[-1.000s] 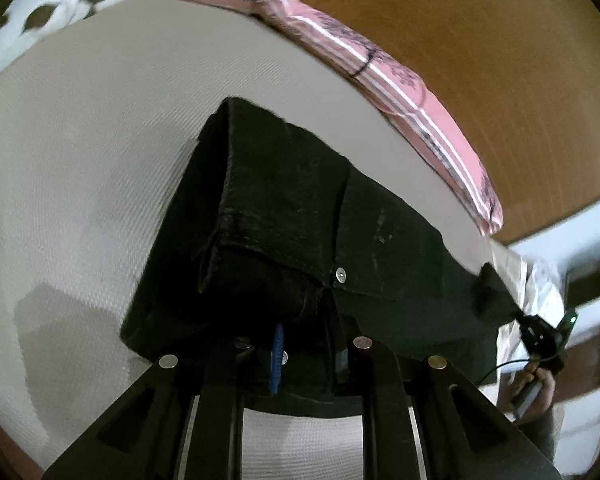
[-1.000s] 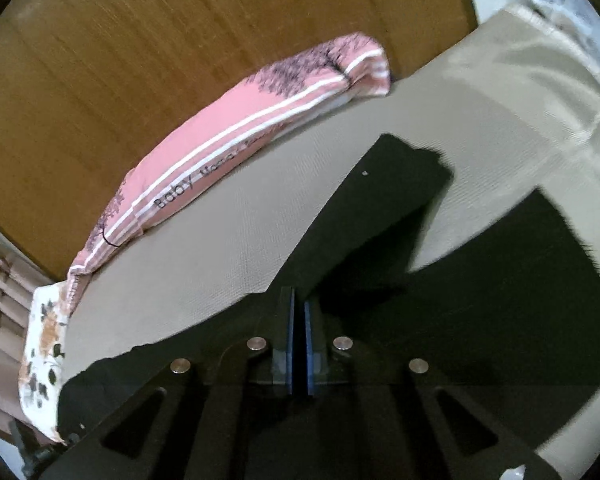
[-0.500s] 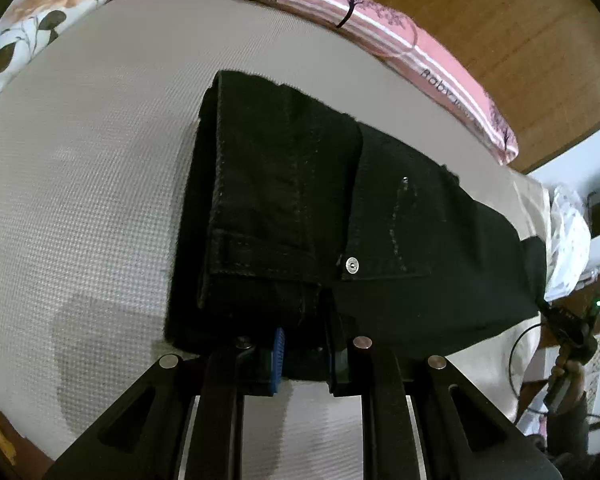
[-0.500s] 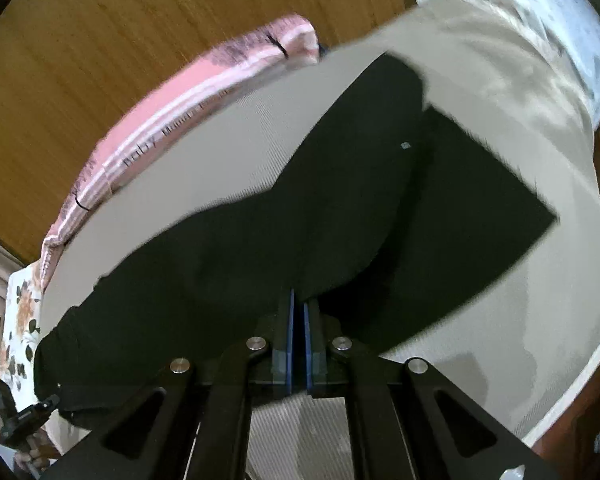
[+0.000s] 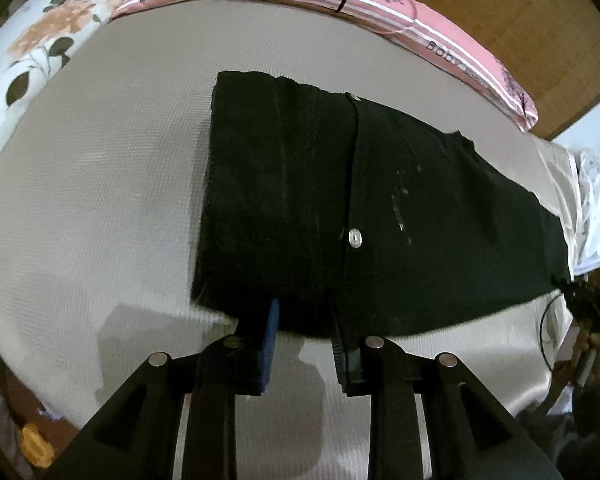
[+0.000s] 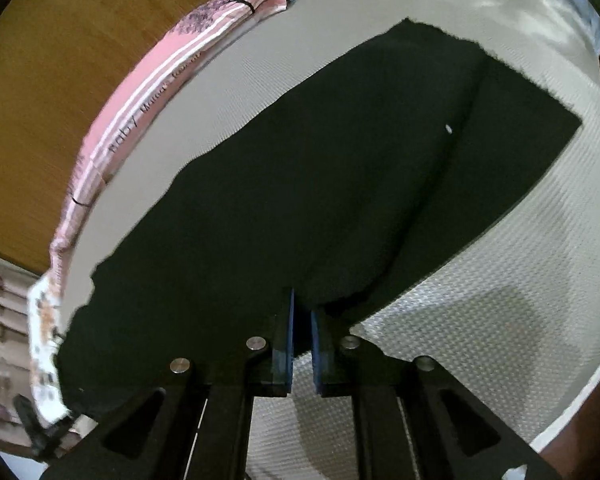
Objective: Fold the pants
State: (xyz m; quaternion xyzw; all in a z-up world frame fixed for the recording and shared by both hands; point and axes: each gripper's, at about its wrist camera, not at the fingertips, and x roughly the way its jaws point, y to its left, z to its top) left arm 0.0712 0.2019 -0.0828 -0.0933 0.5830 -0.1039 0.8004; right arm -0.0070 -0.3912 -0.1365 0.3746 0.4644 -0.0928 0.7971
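Black pants (image 5: 340, 200) lie flat on the beige mattress (image 5: 100, 200), folded in half lengthwise with the waistband at the left and a silver button (image 5: 355, 237) showing. My left gripper (image 5: 304, 320) is open at the near edge of the waist, its jaws apart with nothing between them. In the right wrist view the pants' legs (image 6: 320, 200) stretch across the bed, one leg on the other. My right gripper (image 6: 302, 312) sits at the near edge of the legs, its blue pads slightly apart with no cloth between them.
A pink striped pillow (image 5: 380, 12) lies along the far edge against a wooden headboard (image 5: 500, 0). A floral pillow (image 5: 32, 48) is at the far left. White bedding (image 5: 596, 208) is bunched at the right end. The mattress's near edge runs below both grippers.
Both grippers lowered the pants onto the mattress and let go. The left jaws opened wide and the right pads parted slightly. The pants now lie flat and stretched out.
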